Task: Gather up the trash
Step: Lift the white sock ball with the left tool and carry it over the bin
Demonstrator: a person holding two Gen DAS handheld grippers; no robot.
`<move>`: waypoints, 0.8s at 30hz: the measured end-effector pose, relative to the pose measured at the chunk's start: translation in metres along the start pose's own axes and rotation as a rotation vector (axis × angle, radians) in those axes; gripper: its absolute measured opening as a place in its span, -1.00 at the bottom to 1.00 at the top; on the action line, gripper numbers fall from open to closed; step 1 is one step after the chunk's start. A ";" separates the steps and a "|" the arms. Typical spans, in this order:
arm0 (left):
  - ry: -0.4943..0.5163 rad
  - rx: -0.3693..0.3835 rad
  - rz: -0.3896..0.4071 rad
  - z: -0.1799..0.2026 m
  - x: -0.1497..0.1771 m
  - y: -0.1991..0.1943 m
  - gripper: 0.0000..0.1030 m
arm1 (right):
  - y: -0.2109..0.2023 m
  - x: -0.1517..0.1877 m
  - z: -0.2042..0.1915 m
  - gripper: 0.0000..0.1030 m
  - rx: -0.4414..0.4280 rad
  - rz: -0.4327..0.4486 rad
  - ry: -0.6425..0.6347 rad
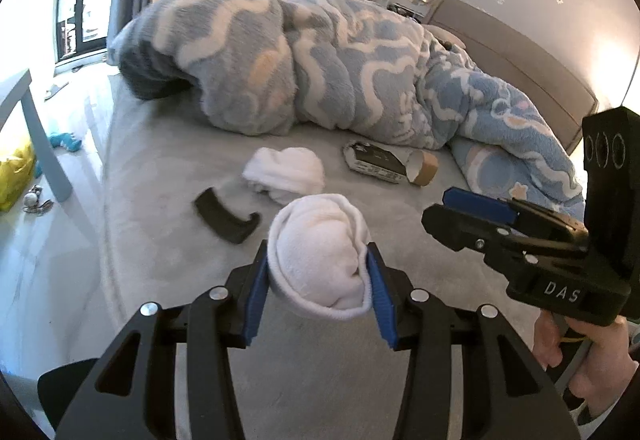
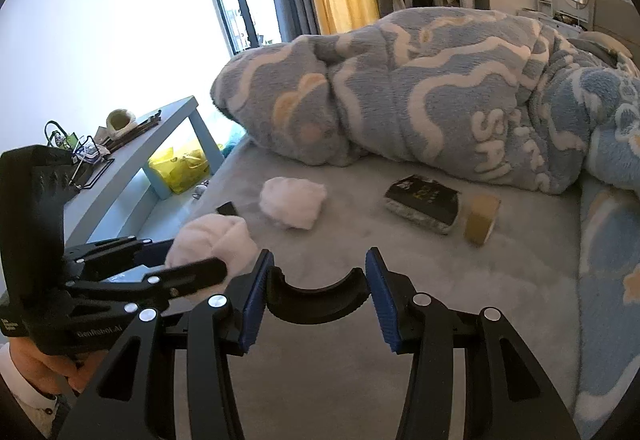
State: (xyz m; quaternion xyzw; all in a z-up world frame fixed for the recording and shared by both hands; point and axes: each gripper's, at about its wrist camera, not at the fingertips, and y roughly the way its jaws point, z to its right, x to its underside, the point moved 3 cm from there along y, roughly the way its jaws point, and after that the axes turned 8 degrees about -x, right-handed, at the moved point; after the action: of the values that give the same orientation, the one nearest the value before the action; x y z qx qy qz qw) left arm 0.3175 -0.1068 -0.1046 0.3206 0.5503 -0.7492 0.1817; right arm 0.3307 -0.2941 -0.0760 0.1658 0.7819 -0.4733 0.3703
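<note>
My left gripper is shut on a white rolled sock and holds it above the grey bed; the sock also shows in the right wrist view. My right gripper is shut on a black curved plastic piece. A second black curved piece lies on the bed left of the sock. A second white sock ball, a dark snack packet and a cardboard tube lie further back.
A blue-and-white fleece blanket is heaped across the back of the bed. A light blue side table stands left of the bed with a yellow bag beneath it. The right gripper body is at the right.
</note>
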 end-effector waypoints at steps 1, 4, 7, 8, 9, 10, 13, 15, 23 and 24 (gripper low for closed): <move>-0.003 -0.003 0.003 -0.002 0.001 -0.004 -0.06 | -0.001 0.001 -0.005 -0.06 -0.004 0.003 0.000; -0.008 -0.016 0.017 -0.010 0.005 -0.019 -0.06 | -0.001 0.004 -0.021 -0.06 -0.019 0.007 -0.003; -0.003 -0.032 0.027 -0.015 0.011 -0.034 -0.06 | -0.001 0.007 -0.043 -0.06 -0.033 0.010 -0.020; -0.002 -0.036 0.027 -0.017 0.013 -0.037 -0.05 | -0.001 0.009 -0.048 -0.06 -0.035 0.011 -0.025; -0.003 -0.041 0.027 -0.020 0.016 -0.042 -0.05 | -0.002 0.009 -0.053 -0.06 -0.038 0.013 -0.027; -0.005 -0.045 0.026 -0.024 0.019 -0.045 -0.05 | -0.002 0.011 -0.060 -0.06 -0.042 0.014 -0.031; -0.009 -0.058 0.024 -0.034 0.027 -0.056 -0.05 | -0.001 0.015 -0.076 -0.06 -0.054 0.014 -0.035; -0.014 -0.066 0.022 -0.043 0.033 -0.064 -0.05 | 0.000 0.018 -0.085 -0.06 -0.058 0.011 -0.040; -0.048 -0.075 0.004 -0.074 0.052 -0.088 -0.05 | 0.007 0.027 -0.125 -0.06 -0.081 0.004 -0.070; -0.053 -0.082 0.002 -0.080 0.055 -0.092 -0.05 | 0.008 0.028 -0.130 -0.06 -0.083 0.003 -0.072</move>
State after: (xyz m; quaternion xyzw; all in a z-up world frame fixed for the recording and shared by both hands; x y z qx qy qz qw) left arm 0.2426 0.0026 -0.0919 0.2934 0.5754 -0.7340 0.2099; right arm 0.2619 -0.1807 -0.0657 0.1345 0.7869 -0.4453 0.4056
